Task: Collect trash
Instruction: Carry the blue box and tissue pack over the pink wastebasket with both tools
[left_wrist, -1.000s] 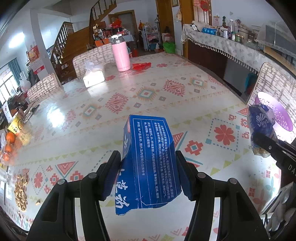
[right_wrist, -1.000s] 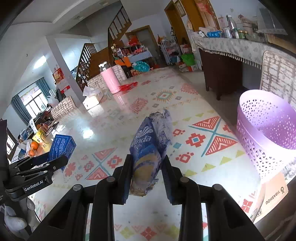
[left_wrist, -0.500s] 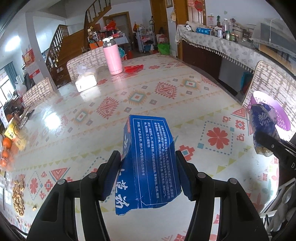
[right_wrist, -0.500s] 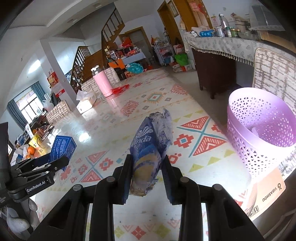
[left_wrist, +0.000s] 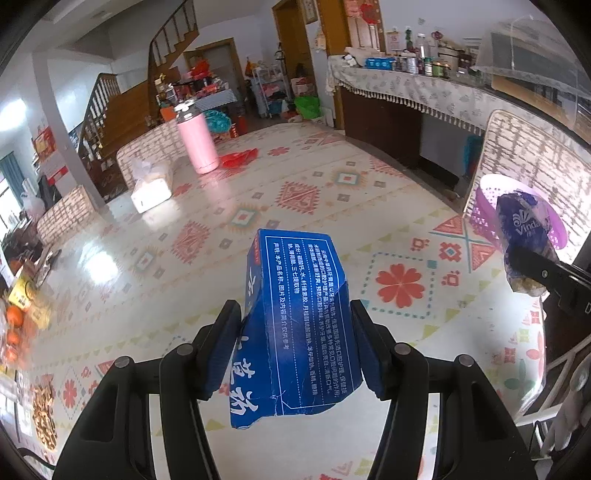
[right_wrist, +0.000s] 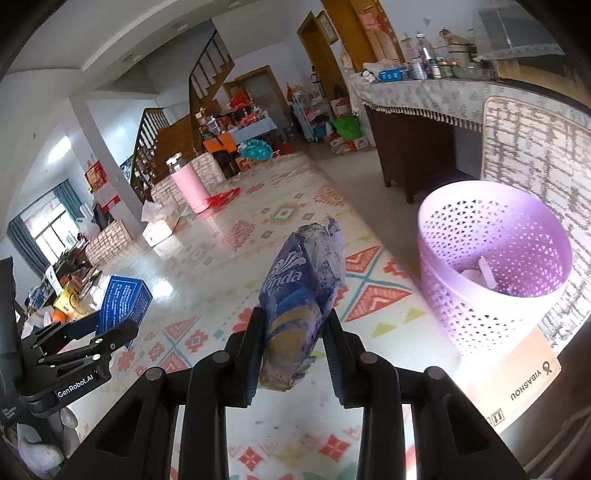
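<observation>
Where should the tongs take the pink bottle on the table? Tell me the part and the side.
Grip the pink bottle around its straight middle, coming in level from the near side. It stands upright and its smooth round body offers parallel sides; the tissue box crowds its left, the red wrapper its right.

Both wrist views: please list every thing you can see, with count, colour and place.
blue carton: 1, blue, held in left hand-held gripper.
tissue wrapper: 1, blue, crumpled, held in right hand-held gripper.
basket: 1, purple, beside table at right, some trash inside.
flask: 1, pink, far end of table.
tissue box: 1, white, near flask.
red wrapper: 1, red, beside flask.
left hand-held gripper: 1, black.
right hand-held gripper: 1, black.
</observation>
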